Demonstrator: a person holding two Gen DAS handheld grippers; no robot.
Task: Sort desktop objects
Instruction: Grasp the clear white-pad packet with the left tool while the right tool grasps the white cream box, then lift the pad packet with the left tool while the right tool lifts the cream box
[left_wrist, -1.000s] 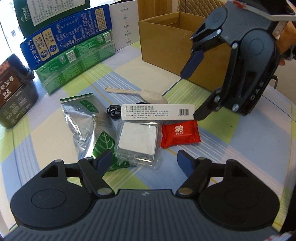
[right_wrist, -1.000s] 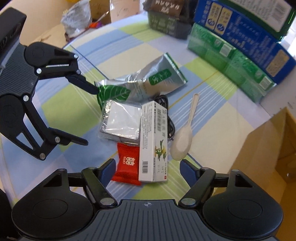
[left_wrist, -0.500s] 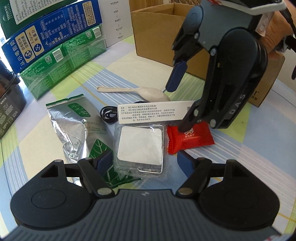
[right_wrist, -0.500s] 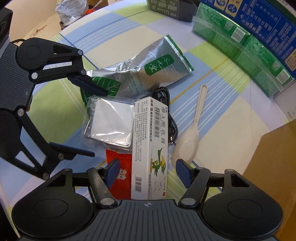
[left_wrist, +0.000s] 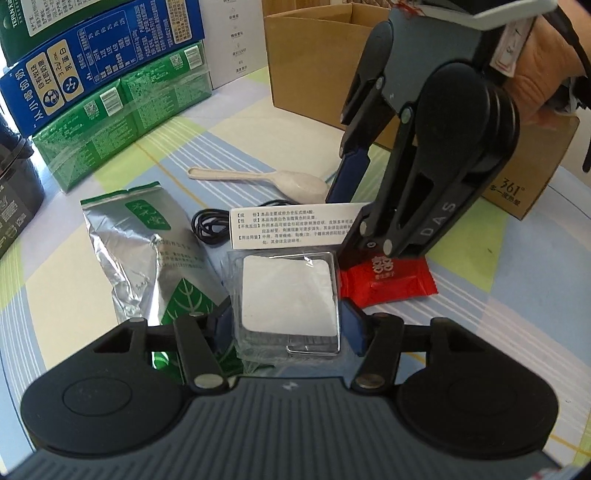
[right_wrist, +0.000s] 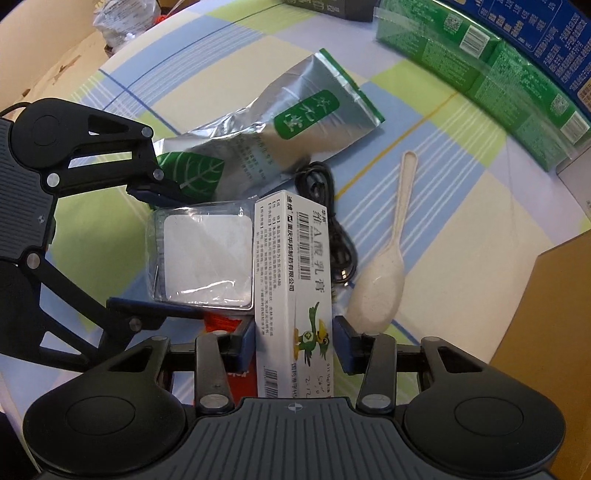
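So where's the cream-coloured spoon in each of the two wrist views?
Left wrist view: the spoon lies upper centre, handle pointing left, bowl beside the far finger of the right gripper.
Right wrist view: the spoon lies right of centre, handle pointing up, bowl just ahead of the gripper's right-hand finger.
Shared landmark: the black cable coiled between the spoon and the white medicine box.

The black two-finger gripper arm (left_wrist: 436, 192) at 2 o'clock in the left wrist view bears the raised letters "DAS". The brown cardboard box (left_wrist: 524, 184) at 3 o'clock is printed "361°". The blue milk carton (left_wrist: 92, 66) at 10 o'clock reads "3.2g". The dark green carton (left_wrist: 44, 18) above it reads "TERUN". The white rectangular medicine box (right_wrist: 291, 280) carries barcodes and Chinese print.
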